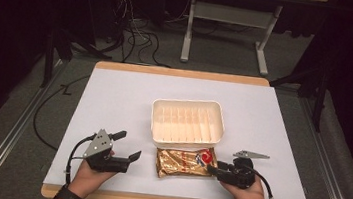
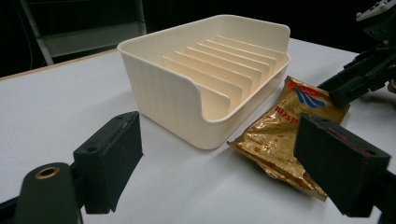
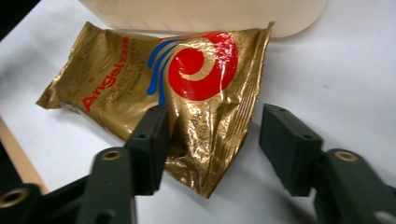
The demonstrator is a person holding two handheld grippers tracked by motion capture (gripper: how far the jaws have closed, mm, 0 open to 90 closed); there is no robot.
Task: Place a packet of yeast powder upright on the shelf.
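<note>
Right gripper [image 3: 212, 140] fingers stand open astride the gold foil packet [image 3: 154, 93] corner; slippery crinkled foil may slip out. Left gripper [image 2: 219, 158] open, empty

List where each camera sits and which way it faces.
High view: above the person's side, facing forward and down on the table; both hands show.
Left gripper view: on the left tongs, facing the white tray.
Right gripper view: on the right tongs, open around the gold packet corner.
All share the packet.
</note>
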